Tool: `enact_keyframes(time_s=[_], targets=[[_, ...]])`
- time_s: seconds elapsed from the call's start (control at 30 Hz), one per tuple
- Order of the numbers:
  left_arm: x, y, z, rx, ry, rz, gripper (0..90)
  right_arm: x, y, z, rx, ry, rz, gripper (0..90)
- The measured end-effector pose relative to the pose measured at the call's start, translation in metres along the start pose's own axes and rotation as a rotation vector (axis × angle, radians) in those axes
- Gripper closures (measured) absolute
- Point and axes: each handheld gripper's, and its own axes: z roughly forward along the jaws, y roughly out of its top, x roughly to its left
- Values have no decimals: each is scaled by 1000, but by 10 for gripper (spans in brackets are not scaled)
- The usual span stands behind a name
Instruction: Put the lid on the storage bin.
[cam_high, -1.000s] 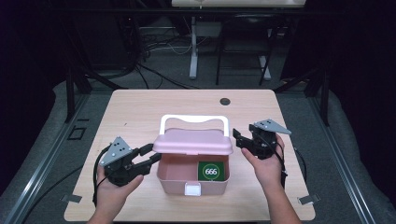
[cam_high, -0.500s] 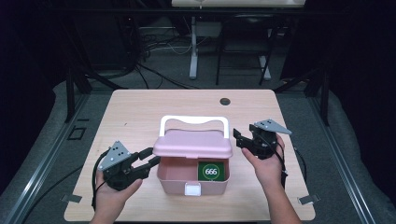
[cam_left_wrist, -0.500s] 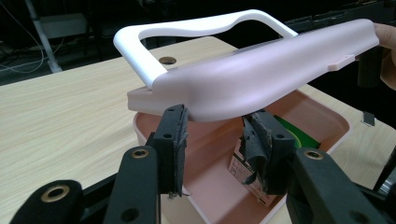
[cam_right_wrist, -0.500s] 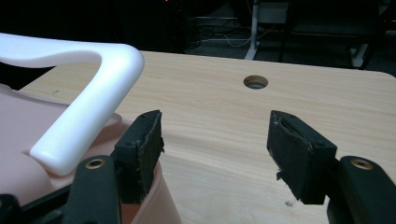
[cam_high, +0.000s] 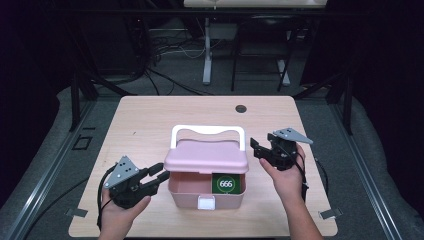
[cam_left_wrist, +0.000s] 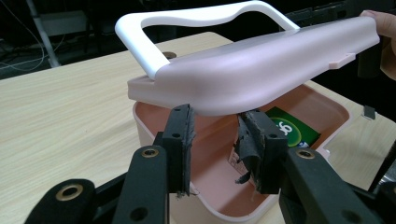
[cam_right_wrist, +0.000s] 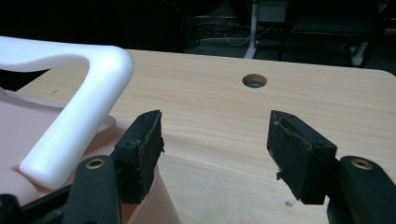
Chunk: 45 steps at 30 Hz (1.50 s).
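A pink box (cam_high: 182, 192) stands at the table's middle, its pink lid (cam_high: 207, 157) raised at the front and a white handle (cam_high: 207, 131) on top. Inside lies a green card (cam_high: 226, 183) marked 666. My left gripper (cam_high: 159, 175) is open at the box's left front corner. In the left gripper view its jaws (cam_left_wrist: 215, 149) hold nothing, just under the lid's (cam_left_wrist: 261, 70) edge, with the card (cam_left_wrist: 289, 130) behind. My right gripper (cam_high: 256, 148) is open beside the lid's right end. Its view (cam_right_wrist: 215, 144) has the handle (cam_right_wrist: 88, 98) at left.
The wooden table (cam_high: 150, 120) has a round cable hole (cam_high: 241, 108) at its far middle, also seen ahead of the right gripper as the hole (cam_right_wrist: 254, 80). Dark floor, cables and stand legs lie beyond the far edge.
My left gripper has slid slightly back toward the near edge. The lid, box and right gripper stay put.
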Motion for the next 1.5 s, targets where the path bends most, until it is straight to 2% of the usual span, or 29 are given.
enact_keyframes(time_s=[0.9,1.5], targets=[[-5,-23,-1,12,-6,-19,677,-3,-1,1,5,-4,5,356],[-7,-43,0,52,-19,-26,692,-3,-3,3,12,-3,9,356]])
